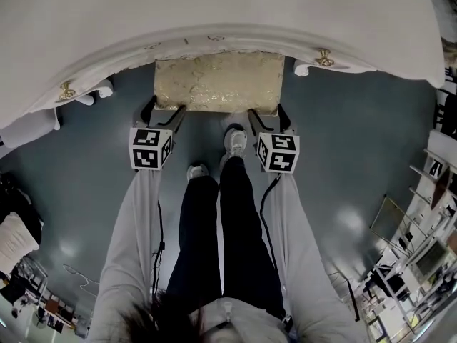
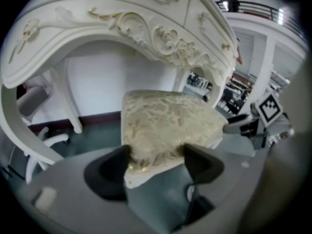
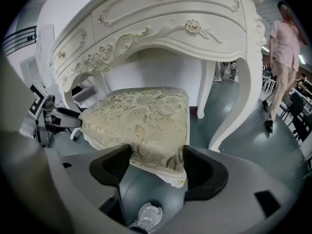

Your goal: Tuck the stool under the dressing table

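The stool [image 1: 218,83] has a gold-patterned cushion and stands half under the front edge of the white dressing table [image 1: 214,20]. My left gripper [image 1: 163,113] holds its near left corner and my right gripper [image 1: 268,116] its near right corner. In the left gripper view the stool [image 2: 165,123] corner sits pinched between the left gripper [image 2: 156,162] jaws, below the carved table apron [image 2: 161,33]. In the right gripper view the right gripper [image 3: 157,165] jaws press both sides of the stool [image 3: 139,116] corner. The stool's legs are hidden.
The person's shoes [image 1: 235,140] stand right behind the stool. Curved table legs [image 3: 243,96] flank the kneehole. Another person [image 3: 285,57] walks at the far right. Metal racks [image 1: 428,220] crowd the right side, and clutter [image 1: 18,249] lies at the lower left.
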Motion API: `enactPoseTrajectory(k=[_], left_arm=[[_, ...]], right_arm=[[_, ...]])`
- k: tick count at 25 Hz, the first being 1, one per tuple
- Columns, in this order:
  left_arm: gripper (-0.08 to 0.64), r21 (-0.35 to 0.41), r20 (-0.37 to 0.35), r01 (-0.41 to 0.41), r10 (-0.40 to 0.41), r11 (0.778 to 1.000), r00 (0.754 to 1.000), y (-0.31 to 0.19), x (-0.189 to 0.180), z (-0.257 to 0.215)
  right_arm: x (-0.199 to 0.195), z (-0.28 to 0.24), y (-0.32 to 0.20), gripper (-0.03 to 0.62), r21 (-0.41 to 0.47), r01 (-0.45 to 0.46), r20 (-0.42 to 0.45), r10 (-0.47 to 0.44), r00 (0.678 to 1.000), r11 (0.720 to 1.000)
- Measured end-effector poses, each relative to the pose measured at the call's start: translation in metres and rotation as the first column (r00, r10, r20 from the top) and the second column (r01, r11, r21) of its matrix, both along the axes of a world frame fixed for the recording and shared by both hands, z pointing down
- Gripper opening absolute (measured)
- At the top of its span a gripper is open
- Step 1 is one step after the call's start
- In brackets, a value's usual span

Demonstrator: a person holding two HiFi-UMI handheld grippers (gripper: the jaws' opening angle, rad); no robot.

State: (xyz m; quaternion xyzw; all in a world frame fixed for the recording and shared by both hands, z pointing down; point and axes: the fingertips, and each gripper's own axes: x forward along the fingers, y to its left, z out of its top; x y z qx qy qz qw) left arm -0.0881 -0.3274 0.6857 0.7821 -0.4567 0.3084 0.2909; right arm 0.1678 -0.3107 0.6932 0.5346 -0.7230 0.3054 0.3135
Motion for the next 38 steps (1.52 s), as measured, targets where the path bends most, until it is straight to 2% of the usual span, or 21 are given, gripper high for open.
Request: enactPoseTrajectory(k=[8,19,38], left_arm=[[0.354,0.024,-0.006,0.05,-0.05,0.998,0.999,-0.03,0.008,-0.003],[0.354,0.065,-0.024,0.098,-0.097,0.993,0.995,-0.048,0.009,-0.002],[0.354,0.105,-0.047,0.135,-0.131,0.985,0.99,-0.087,0.012,-0.009]], right_arm=[[0.009,-0.003,-0.041,0.348,0.013,0.037,0.004,-0.037,0.999,0.999],[0.01,-0.002,-0.07,0.348,0.039,0.075,0.016,-0.076,0.997,0.996],[0.014,-0.008,-0.117,0.35,0.064,0.094,0.021,-0.096,0.995,0.993]])
